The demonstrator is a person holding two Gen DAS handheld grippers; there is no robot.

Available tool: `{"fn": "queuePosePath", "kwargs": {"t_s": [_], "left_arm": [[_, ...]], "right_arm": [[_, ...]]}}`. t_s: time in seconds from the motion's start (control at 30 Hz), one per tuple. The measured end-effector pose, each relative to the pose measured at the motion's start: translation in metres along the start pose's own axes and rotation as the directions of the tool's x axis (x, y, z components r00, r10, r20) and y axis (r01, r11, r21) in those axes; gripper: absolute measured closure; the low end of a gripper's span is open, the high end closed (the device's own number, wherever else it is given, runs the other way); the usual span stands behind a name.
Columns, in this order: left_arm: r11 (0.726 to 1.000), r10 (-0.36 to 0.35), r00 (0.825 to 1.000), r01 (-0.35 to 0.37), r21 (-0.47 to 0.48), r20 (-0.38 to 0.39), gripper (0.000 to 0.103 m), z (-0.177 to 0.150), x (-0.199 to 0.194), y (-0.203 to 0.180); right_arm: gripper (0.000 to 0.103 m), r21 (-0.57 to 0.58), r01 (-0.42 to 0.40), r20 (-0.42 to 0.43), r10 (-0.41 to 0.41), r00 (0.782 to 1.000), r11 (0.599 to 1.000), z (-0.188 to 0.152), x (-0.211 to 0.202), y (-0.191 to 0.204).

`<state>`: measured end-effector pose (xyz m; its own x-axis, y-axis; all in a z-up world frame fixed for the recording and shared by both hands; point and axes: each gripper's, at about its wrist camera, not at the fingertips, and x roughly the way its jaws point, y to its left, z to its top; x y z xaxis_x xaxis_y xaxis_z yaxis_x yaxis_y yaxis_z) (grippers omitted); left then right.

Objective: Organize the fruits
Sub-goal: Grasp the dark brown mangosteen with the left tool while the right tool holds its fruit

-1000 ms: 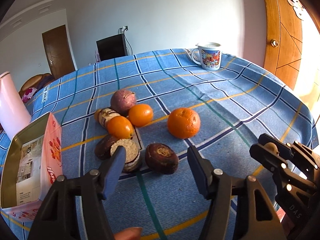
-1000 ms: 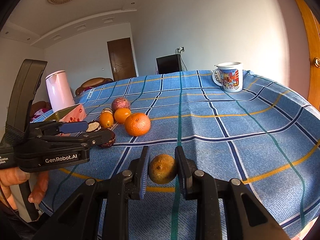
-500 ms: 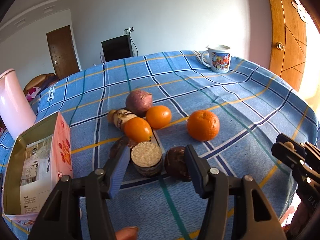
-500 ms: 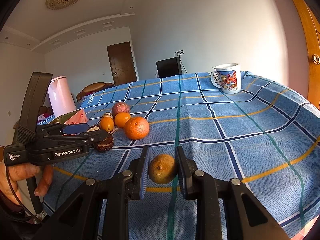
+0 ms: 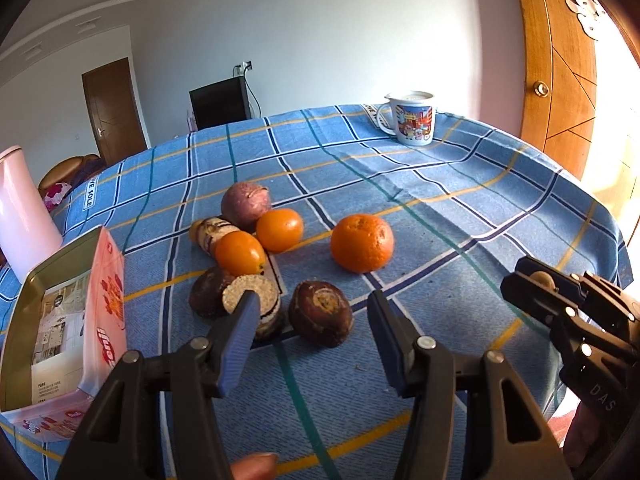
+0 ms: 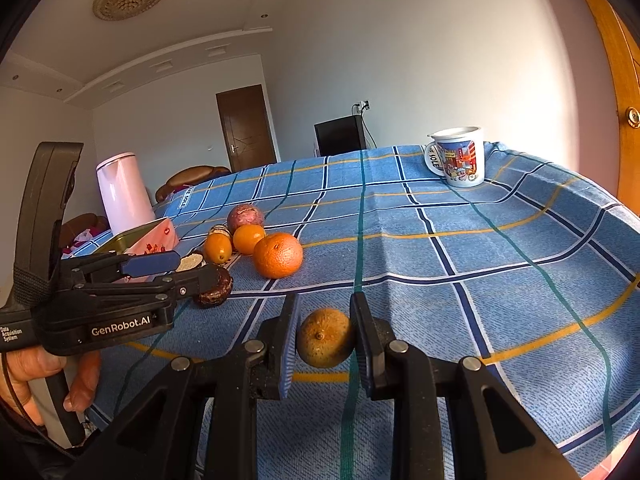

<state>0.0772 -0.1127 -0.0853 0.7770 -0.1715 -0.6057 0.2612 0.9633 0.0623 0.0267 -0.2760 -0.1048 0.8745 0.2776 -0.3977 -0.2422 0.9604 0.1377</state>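
My left gripper [image 5: 313, 305] is open and its jaws are still narrowing. A dark brown fruit [image 5: 320, 312] lies on the cloth between its fingertips, and neither pad touches it. Left of that fruit sit a cut half fruit [image 5: 256, 294] and another dark fruit [image 5: 206, 292]. Behind them are two small oranges [image 5: 279, 229], a purple fruit [image 5: 245, 200] and a big orange [image 5: 362, 242]. My right gripper [image 6: 325, 322] is shut on a small yellow-brown fruit [image 6: 325, 336] just above the table's near edge. It also shows at the right of the left wrist view.
A pink-sided tin box [image 5: 60, 320] lies open at the left, with a pink kettle [image 5: 20, 216] behind it. A printed mug [image 5: 412, 124] stands at the far right of the blue checked tablecloth [image 5: 460, 208]. A wooden door [image 5: 560, 80] is on the right.
The left jaws have narrowed a little. The left gripper swung left over the cut half, then back right, so the dark brown fruit lies between its fingers. The right gripper kept still.
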Motion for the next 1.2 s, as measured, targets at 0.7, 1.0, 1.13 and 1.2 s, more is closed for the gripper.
{"fn": "queuePosePath", "kwargs": {"t_s": [0.7,1.0,1.13,1.2], "left_arm": [[1.0,0.0,1.0,0.0,0.023,-0.016,0.089,0.012,0.004,0.015],[0.996,-0.088,0.995,0.088,-0.015,-0.038,0.08,-0.001,-0.01,0.004],[0.999,-0.047,0.998,0.046,-0.029,-0.04,0.071,0.0,-0.006,0.007],[0.998,-0.055,0.997,0.052,-0.043,-0.059,0.062,0.001,0.0,0.008]], "right_arm": [[0.076,0.01,-0.01,0.011,0.01,1.0,1.0,0.0,-0.002,-0.001],[0.076,0.008,-0.014,0.015,0.014,1.0,1.0,-0.001,-0.004,0.002],[0.076,0.005,-0.015,0.014,0.015,1.0,1.0,-0.002,-0.004,0.002],[0.076,0.009,-0.015,0.013,0.015,1.0,1.0,-0.002,-0.003,0.001]]}}
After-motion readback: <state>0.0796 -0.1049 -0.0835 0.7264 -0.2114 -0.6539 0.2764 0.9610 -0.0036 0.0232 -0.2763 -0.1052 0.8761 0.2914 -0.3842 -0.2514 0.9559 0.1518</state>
